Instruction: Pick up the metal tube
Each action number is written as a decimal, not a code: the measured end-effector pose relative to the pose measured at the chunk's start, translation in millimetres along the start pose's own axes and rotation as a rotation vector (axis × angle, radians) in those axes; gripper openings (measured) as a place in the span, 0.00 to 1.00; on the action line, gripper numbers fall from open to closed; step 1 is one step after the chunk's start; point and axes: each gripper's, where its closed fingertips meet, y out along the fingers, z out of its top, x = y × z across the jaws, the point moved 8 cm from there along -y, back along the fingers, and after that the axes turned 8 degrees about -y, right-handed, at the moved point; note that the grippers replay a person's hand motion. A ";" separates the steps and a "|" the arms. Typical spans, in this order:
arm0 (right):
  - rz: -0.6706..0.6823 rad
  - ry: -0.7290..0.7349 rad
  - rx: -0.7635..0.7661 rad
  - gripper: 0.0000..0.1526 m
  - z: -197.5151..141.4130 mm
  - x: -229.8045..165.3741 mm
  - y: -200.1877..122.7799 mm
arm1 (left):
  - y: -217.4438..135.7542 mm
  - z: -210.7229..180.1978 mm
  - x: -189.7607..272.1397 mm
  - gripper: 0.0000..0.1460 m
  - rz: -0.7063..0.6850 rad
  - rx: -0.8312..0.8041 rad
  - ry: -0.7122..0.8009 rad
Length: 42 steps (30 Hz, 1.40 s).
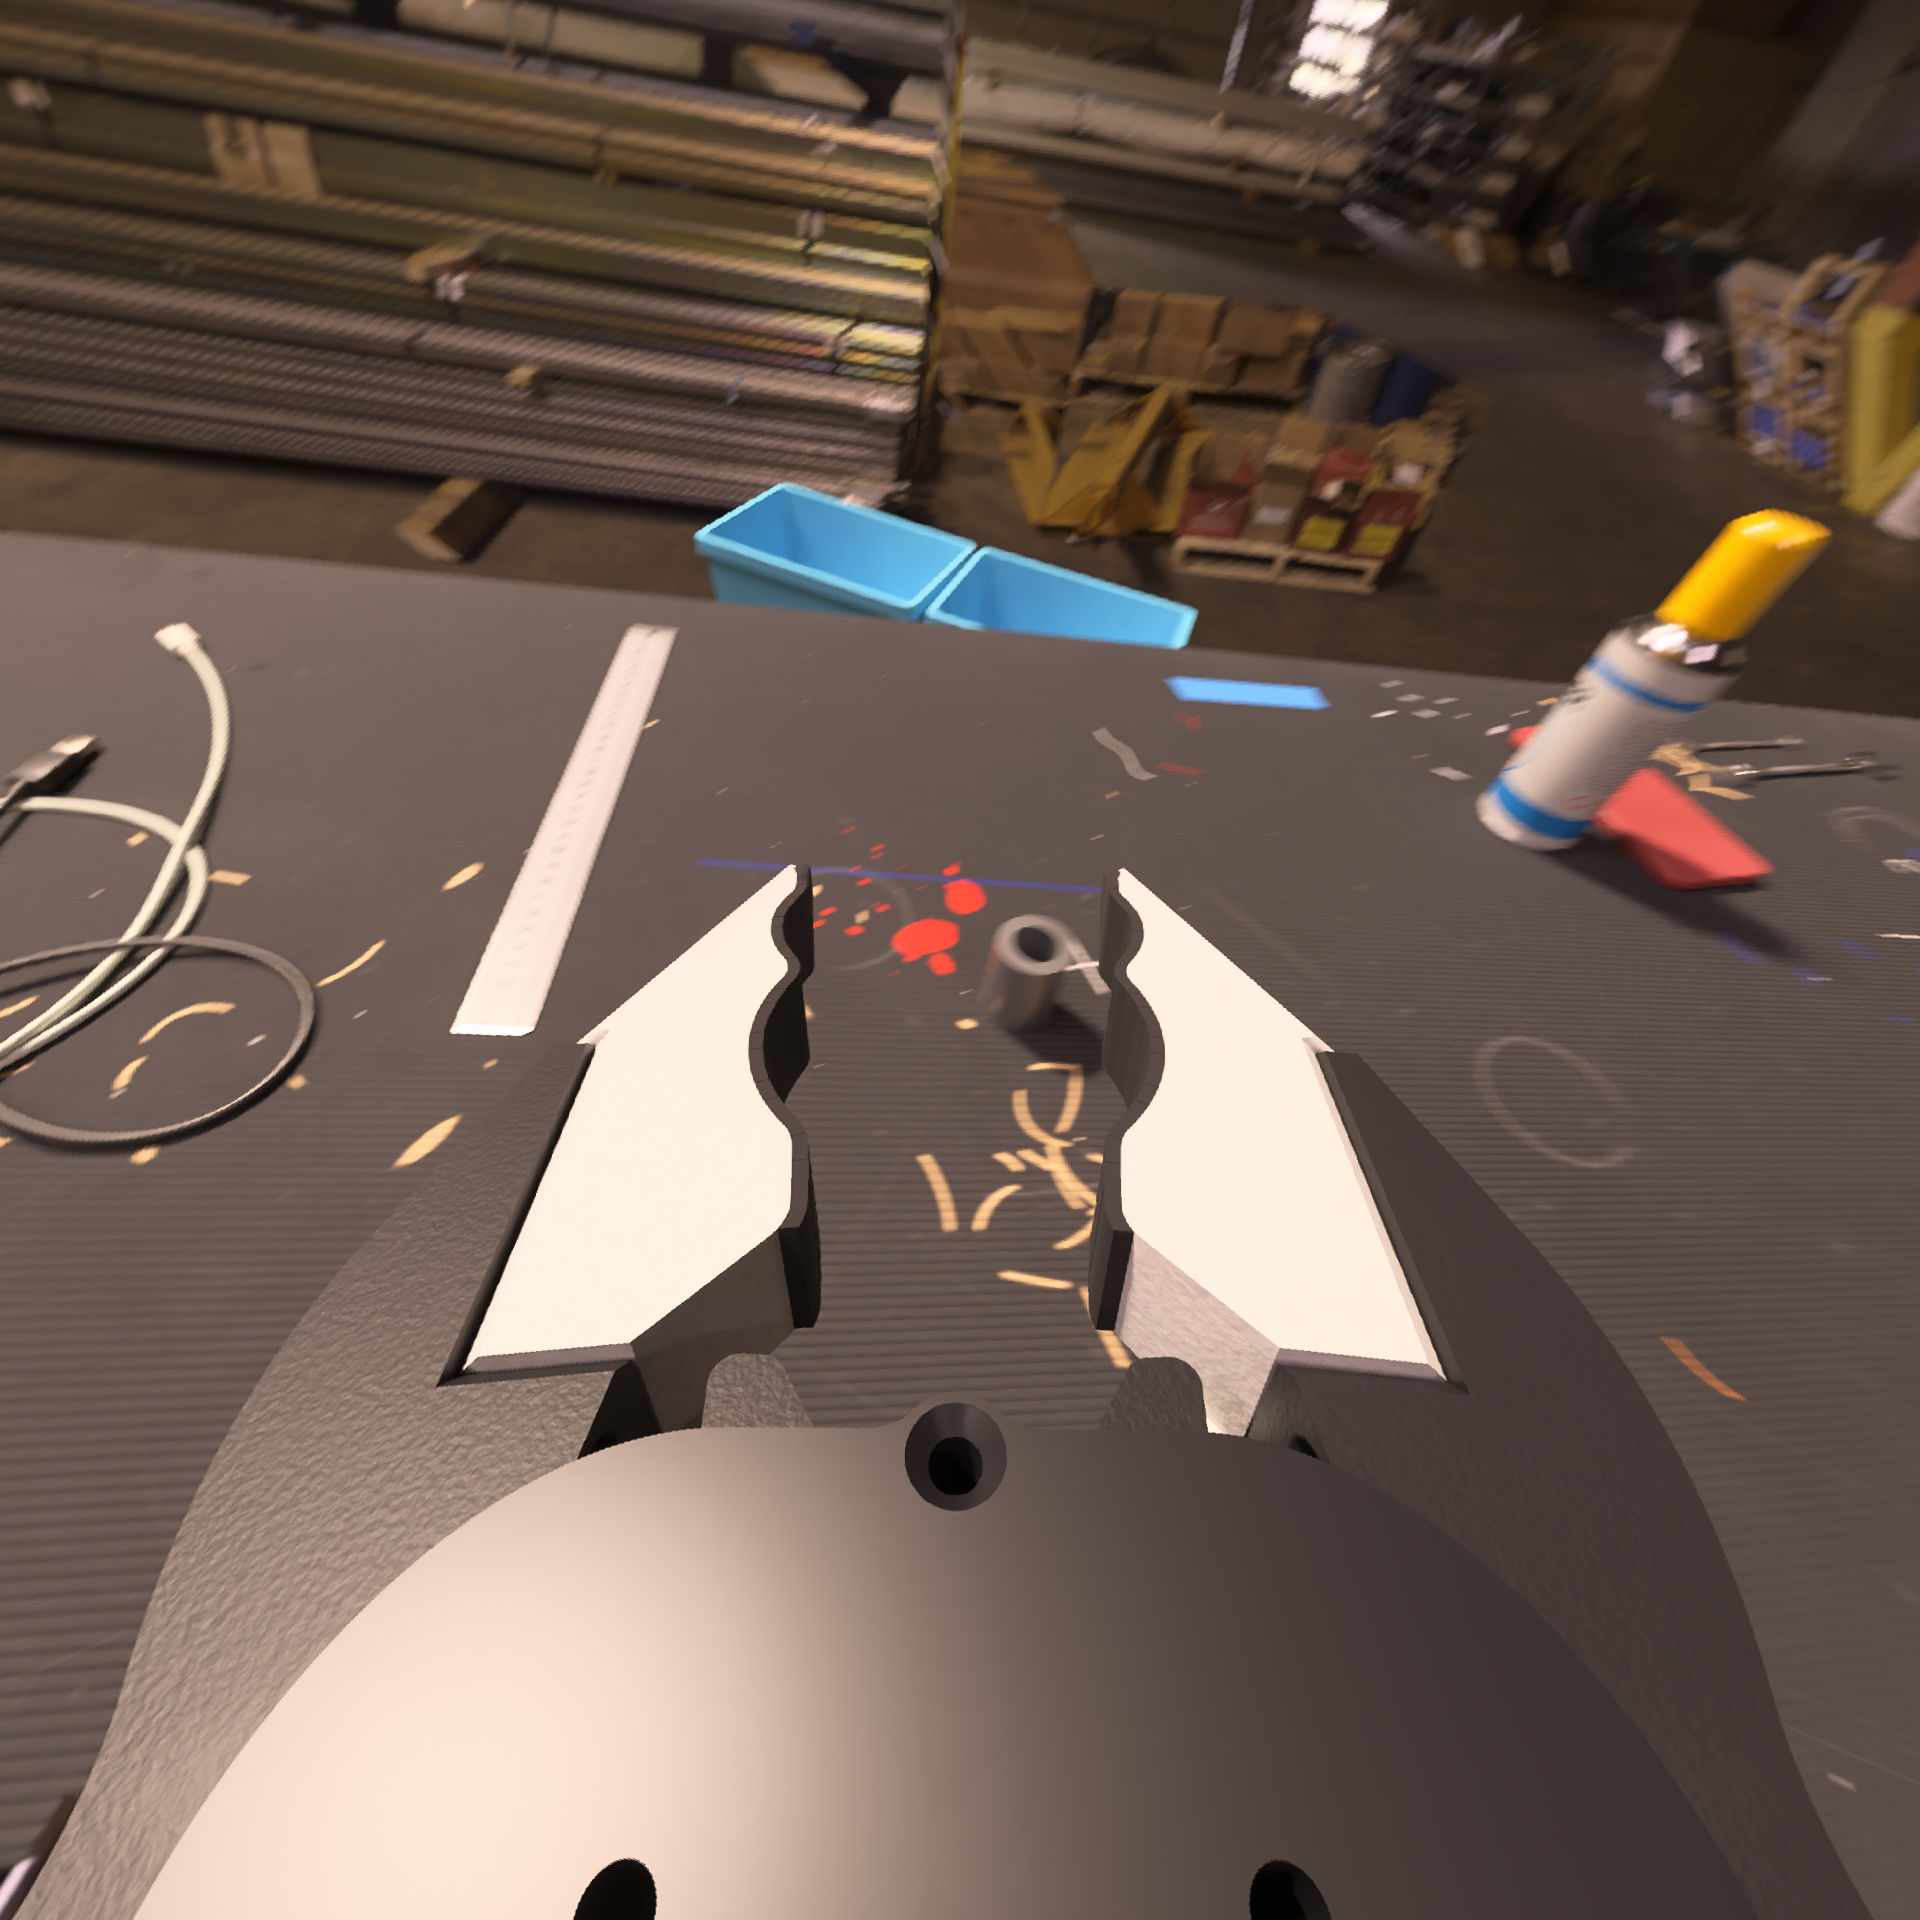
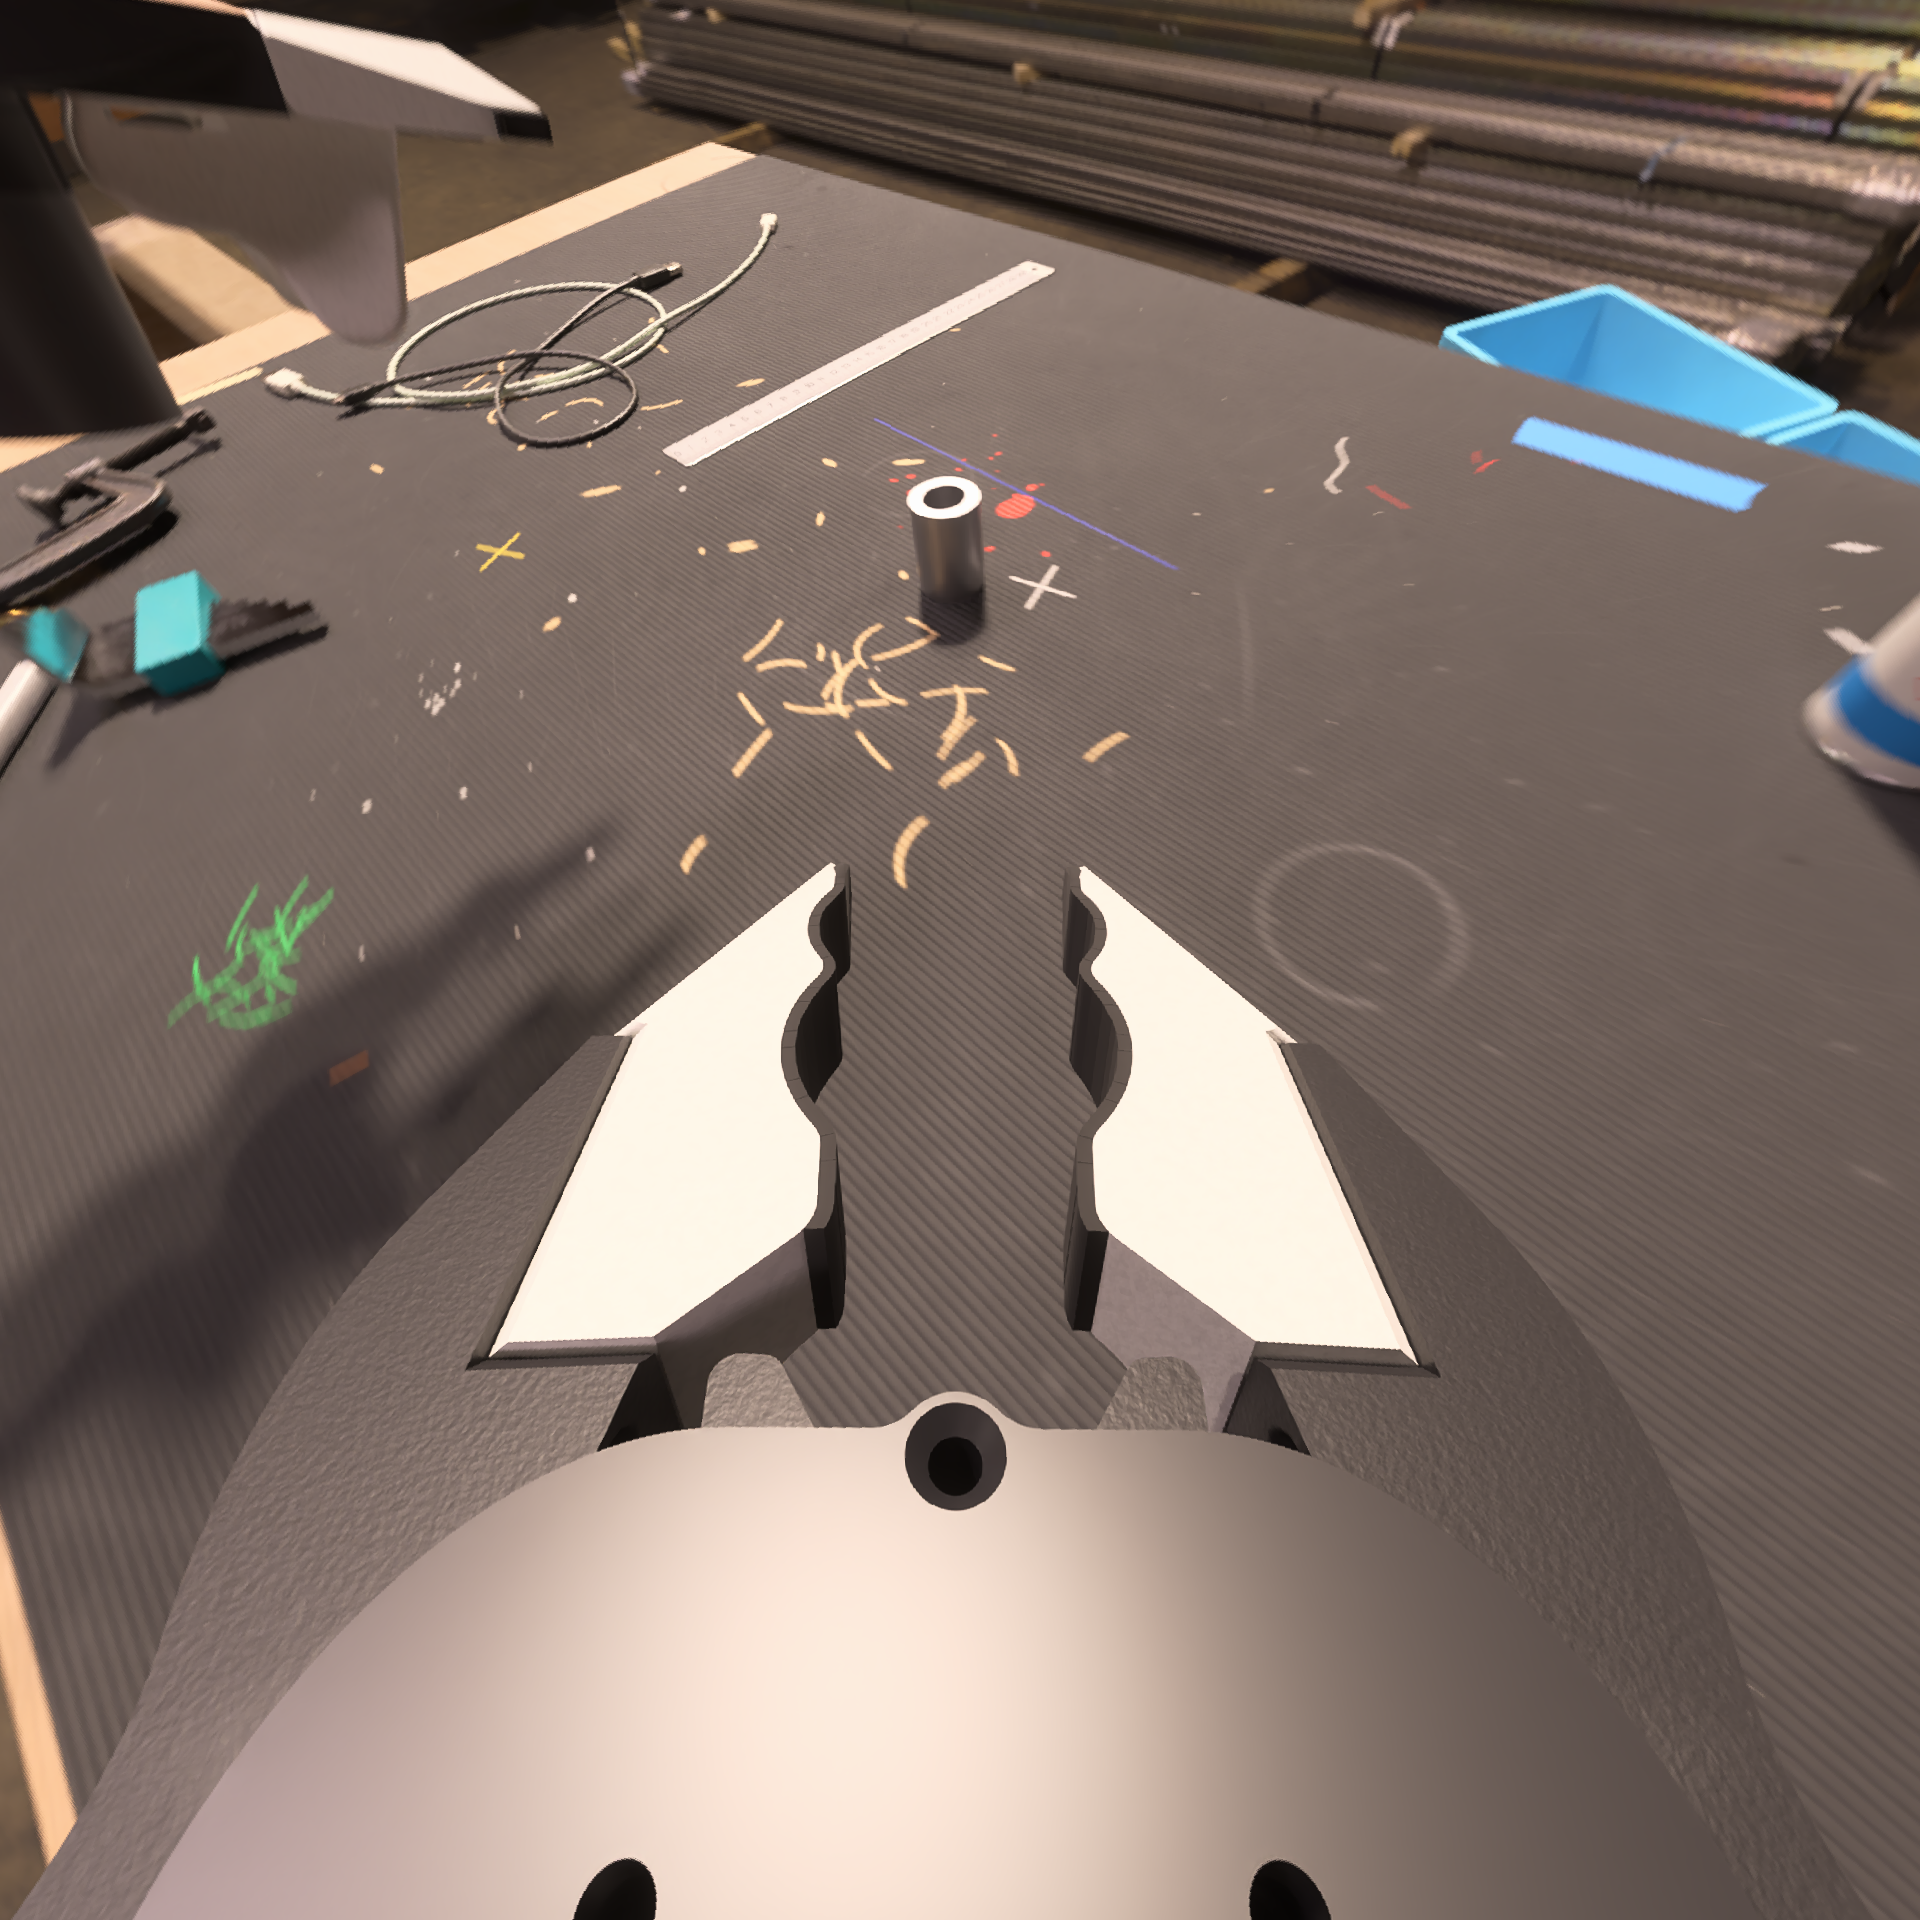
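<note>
**On the dark mat: tube upright, left gripper closing in, nothing held**

Left wrist view: left gripper (image 1: 956,883) hovers low over the black table mat (image 1: 312,1351), jaws spread wide, nothing between them. Metal tube (image 1: 1027,971) stands upright on the mat, just beyond the fingertips, right of the gap's centre line and close to the right finger (image 1: 1226,1122). Red paint splats (image 1: 928,935) sit just left of the tube. Steel ruler (image 1: 566,831) lies to the left, coiled cables (image 1: 156,883) further left. Spray can with a yellow cap (image 1: 1621,717) leans on a red wedge (image 1: 1683,831) at right. Blue bins (image 1: 935,571) sit at the far table edge.

Right wrist view: right gripper (image 2: 956,883) is also open and empty, well apart from the tube (image 2: 945,540), which stands centred ahead with its bore facing up. Wood shavings (image 2: 862,696) are scattered between gripper and tube. Part of the left gripper (image 2: 312,135) shows at top left, above the cables (image 2: 540,353). Clamp (image 2: 94,499) and teal-handled tool (image 2: 177,634) lie at the left edge.

Step, judged: approach and pre-grasp by the left gripper; the tube is not yet enclosed. The next move calls for a small shift right to centre the tube, then forward so the fingers straddle it, then closing. A right-finger clip could tip the tube.
</note>
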 end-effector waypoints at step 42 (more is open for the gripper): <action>-0.884 0.218 0.159 0.28 -208.7 252.2 -331.9 | -12.4 -117.4 123.9 0.42 -0.291 -0.199 0.020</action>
